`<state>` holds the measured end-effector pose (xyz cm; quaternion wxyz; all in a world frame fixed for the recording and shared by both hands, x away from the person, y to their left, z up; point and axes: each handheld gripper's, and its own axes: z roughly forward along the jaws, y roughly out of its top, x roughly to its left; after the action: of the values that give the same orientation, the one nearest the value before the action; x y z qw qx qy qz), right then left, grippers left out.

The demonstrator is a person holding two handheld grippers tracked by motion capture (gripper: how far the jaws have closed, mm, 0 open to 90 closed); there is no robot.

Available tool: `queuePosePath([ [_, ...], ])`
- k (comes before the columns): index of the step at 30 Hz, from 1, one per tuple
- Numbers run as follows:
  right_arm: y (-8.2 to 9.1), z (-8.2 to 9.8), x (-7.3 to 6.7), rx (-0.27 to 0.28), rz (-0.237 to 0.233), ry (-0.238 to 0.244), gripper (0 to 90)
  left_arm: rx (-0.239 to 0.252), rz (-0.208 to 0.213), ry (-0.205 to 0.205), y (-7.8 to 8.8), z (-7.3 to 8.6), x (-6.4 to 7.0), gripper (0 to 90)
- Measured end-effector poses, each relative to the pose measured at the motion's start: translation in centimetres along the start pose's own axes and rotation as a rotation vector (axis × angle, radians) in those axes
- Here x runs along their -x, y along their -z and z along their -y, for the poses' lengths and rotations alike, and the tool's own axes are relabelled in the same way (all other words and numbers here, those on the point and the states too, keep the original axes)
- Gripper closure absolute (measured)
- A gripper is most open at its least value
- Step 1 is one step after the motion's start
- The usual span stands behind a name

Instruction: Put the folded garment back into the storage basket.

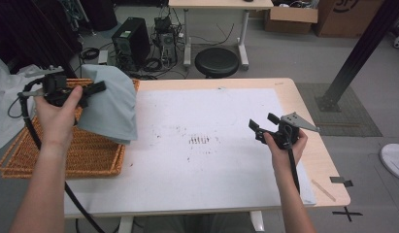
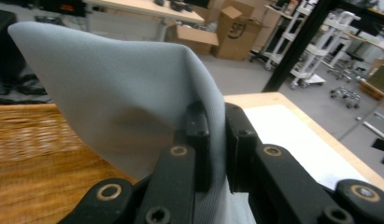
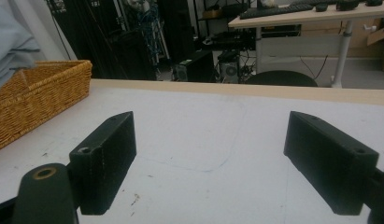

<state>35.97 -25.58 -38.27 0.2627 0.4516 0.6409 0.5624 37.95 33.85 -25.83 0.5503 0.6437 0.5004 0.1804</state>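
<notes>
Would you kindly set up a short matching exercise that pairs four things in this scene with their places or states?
Things:
1. pale grey-blue cloth
2. woven orange wicker basket
3. left gripper
4. right gripper

States or places:
A. jaws wide apart, nothing between them, above the white mat
B. at the table's left edge, under the hanging fabric
C. lifted off the table, pinched at one fold
D. jaws clamped together on fabric

Pairs: 1-C, 2-B, 3-D, 4-A
</notes>
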Motion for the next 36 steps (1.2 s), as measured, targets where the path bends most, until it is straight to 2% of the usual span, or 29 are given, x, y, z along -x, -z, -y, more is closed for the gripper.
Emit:
queuePosePath([
  [3, -0.2, 0.0, -0.2, -0.005, 0.002, 0.002, 16.9, -0.005, -0.020, 0.005, 1.0, 0.4, -2.3, 82.5],
  [4, -0.3, 0.0, -0.3, -0.008, 0.001, 0.002, 16.9, -0.009, -0.037, 0.002, 1.2, 0.6, -3.0, 82.5],
  [6, -0.5, 0.1, -0.4, -0.011, 0.002, 0.007, 16.9, -0.016, -0.042, 0.008, 1.4, 1.3, -4.0, 82.5],
  [13, -0.7, 0.1, -0.7, -0.023, 0.001, 0.019, 16.9, -0.080, -0.113, 0.016, 0.6, 5.3, -7.6, 82.3],
  [15, -0.6, 0.1, -0.8, -0.023, 0.004, 0.021, 16.9, -0.098, -0.154, 0.013, 0.4, 6.5, -8.5, 81.8],
  [17, -0.6, 0.1, -0.7, -0.025, 0.007, 0.022, 16.9, -0.058, -0.204, 0.026, 0.5, 7.4, -9.3, 79.5],
  [18, -0.5, 0.1, -0.7, -0.025, 0.007, 0.024, 16.9, -0.042, -0.249, 0.012, 0.7, 7.7, -9.6, 74.0],
  [19, -0.4, 0.1, -0.7, -0.026, 0.008, 0.027, 16.9, -0.038, -0.326, -0.006, 0.9, 7.8, -9.8, 60.7],
  [20, -0.4, 0.1, -0.7, -0.026, 0.009, 0.028, 16.9, -0.051, -0.354, -0.011, 1.2, 7.8, -10.0, 55.9],
  [22, -0.2, 0.0, -0.6, -0.023, 0.009, 0.026, 16.9, -0.048, -0.408, -0.016, 1.9, 7.8, -10.2, 56.1],
  [23, -0.2, 0.0, -0.6, -0.021, 0.009, 0.025, 16.9, -0.032, -0.429, -0.012, 2.2, 7.7, -10.1, 53.1],
  [25, -0.2, -0.1, -0.6, -0.018, 0.008, 0.025, 16.9, -0.002, -0.454, -0.025, 2.6, 7.4, -9.6, 40.9],
  [26, -0.2, -0.1, -0.7, -0.017, 0.006, 0.024, 16.9, 0.015, -0.479, -0.063, 2.6, 7.3, -9.1, 36.0],
  [27, -0.2, 0.0, -0.7, -0.017, 0.004, 0.025, 16.9, 0.027, -0.490, -0.084, 2.6, 7.2, -8.7, 29.5],
  [29, -0.3, 0.0, -0.9, -0.019, -0.001, 0.029, 16.8, 0.066, -0.467, -0.101, 2.4, 6.9, -7.4, 24.6],
  [31, -0.4, 0.0, -0.9, -0.021, -0.005, 0.033, 16.7, 0.095, -0.449, -0.137, 1.8, 6.7, -5.7, 18.5],
  [36, -0.5, -0.1, -0.8, -0.030, -0.002, 0.044, 16.5, 0.143, -0.401, -0.217, -0.6, 6.6, -0.2, 12.8],
])
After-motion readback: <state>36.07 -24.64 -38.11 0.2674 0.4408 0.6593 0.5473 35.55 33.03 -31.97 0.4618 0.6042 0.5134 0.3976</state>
